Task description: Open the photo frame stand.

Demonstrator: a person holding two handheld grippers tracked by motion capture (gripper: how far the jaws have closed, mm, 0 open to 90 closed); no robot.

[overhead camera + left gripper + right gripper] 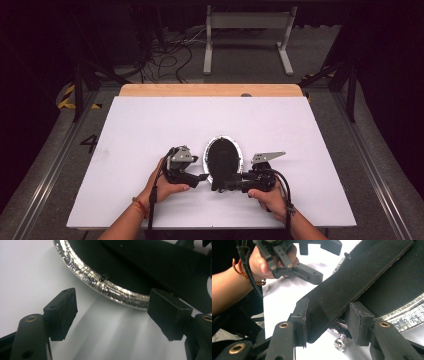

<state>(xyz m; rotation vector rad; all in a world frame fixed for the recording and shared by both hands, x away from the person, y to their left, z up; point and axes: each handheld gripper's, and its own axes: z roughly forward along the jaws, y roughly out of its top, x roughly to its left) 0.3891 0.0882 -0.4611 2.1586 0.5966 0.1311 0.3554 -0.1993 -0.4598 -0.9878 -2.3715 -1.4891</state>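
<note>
An oval frame (222, 157) with a black back and a crinkled silver rim (112, 291) lies on the white table (150, 130), near the front middle. A long black flap (352, 282) hinged to its back is raised off it. My right gripper (329, 320) is shut on the lower end of that flap, one pad on each side; in the high view the right gripper (220, 186) is at the frame's near edge. My left gripper (115, 315) stands open just short of the rim with nothing between its pads, at the frame's left side (202, 176).
A small silver bead (339, 343) hangs under the frame's rim by my right jaws. A wooden strip (210, 90) runs along the table's far edge. Behind it stand a grey metal frame (247, 30) and loose cables (170, 60) on the floor.
</note>
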